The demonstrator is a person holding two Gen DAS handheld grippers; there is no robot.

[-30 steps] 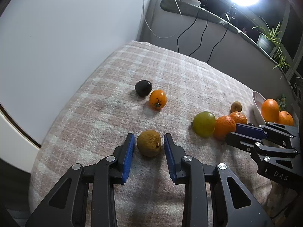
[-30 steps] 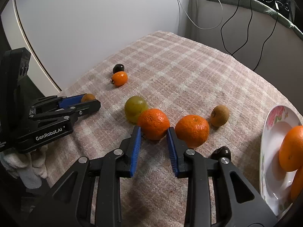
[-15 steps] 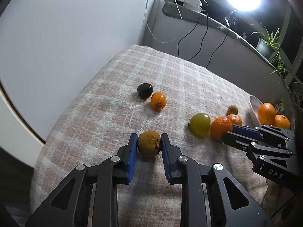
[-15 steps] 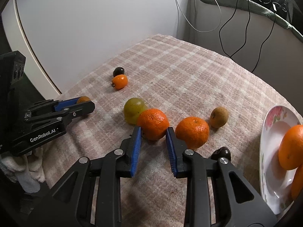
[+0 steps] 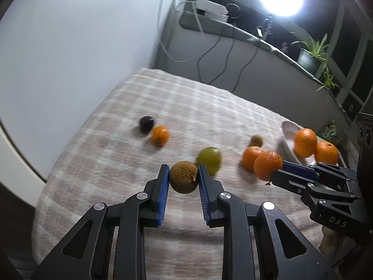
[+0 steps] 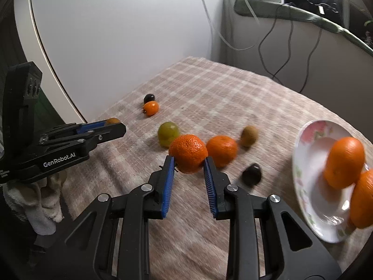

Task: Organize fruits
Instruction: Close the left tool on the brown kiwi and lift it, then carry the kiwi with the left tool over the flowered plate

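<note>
Two hand-held grippers carry fruit above a plaid-blanketed table. The left gripper [image 5: 183, 178] is clamped on a brown, rough-skinned round fruit [image 5: 183, 176], its blue pads pressing both flanks; the right gripper [image 6: 188, 163] is closed on a mandarin [image 6: 188, 153], held only near the pad tips, with most of the fruit sitting beyond them. That shallow hold is the likeliest trouble: a quick swing toward the plate could let the round, smooth mandarin squirt forward and roll off the blanket [image 6: 209, 88]. Just past the right gripper lie a second mandarin [image 6: 221, 148], a dark fruit [image 6: 251, 175] and a green round fruit [image 6: 168, 133], close enough that a low pass might knock them rolling. To the right, the flowered plate [image 6: 310, 154] already holds two oranges [image 6: 343, 162] crowded at one side; a dropped fruit could bump them over the shallow rim. Farther off, a small orange fruit [image 6: 151, 107] touches a black one [image 6: 149, 98] near the blanket's edge.
</note>
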